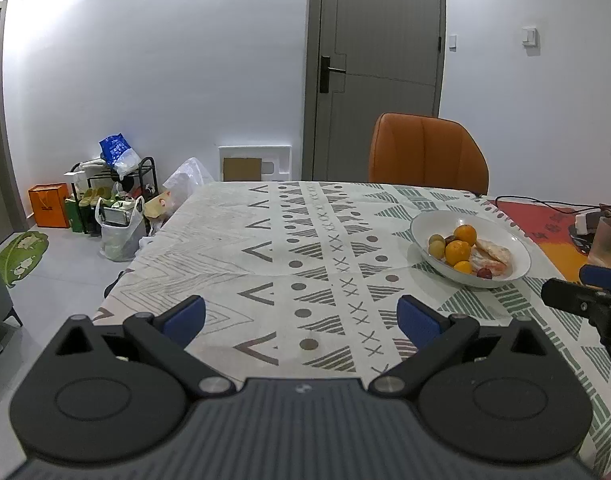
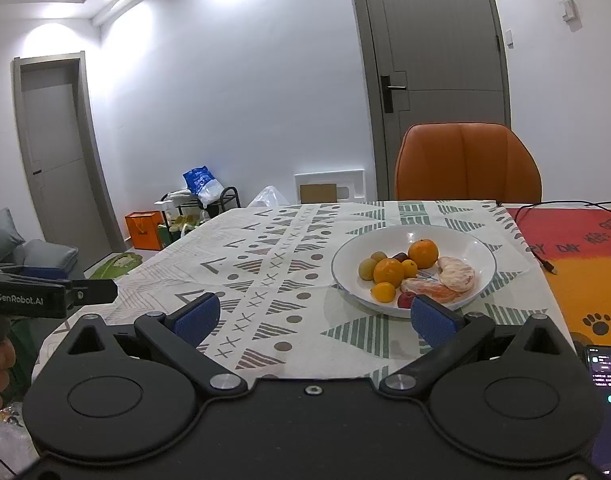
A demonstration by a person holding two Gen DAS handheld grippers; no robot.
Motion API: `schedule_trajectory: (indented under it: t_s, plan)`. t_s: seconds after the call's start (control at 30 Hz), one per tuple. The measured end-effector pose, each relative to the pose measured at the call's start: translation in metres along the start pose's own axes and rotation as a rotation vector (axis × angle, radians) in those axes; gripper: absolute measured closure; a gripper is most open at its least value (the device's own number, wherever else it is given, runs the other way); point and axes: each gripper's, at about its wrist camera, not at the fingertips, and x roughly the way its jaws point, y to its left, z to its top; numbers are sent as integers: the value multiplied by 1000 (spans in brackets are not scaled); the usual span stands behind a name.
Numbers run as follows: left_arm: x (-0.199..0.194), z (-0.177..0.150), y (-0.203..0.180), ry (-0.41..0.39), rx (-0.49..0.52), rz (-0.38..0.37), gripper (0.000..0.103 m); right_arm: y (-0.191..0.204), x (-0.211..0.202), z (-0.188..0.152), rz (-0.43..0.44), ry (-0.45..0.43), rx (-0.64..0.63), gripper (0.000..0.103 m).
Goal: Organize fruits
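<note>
Fruit all in bowl (image 2: 481,252) on table (image 2: 265,264); both hand-held grippers wide open, empty. Right hand-held gripper (image 2: 313,316) nearest: approach orange (image 2: 423,253) from above, close gently.

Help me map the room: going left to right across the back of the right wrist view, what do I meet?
Grey side door → orange bag → black rack → white foam tray → grey main door → orange chair → light switch.
</note>
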Motion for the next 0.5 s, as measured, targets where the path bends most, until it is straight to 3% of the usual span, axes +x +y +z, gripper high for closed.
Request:
schedule_trajectory:
  t_s: [0.5]
  plan:
    - [-3,1,-1,-4,0,5,2,2,-4,1,5,-10,-15,0]
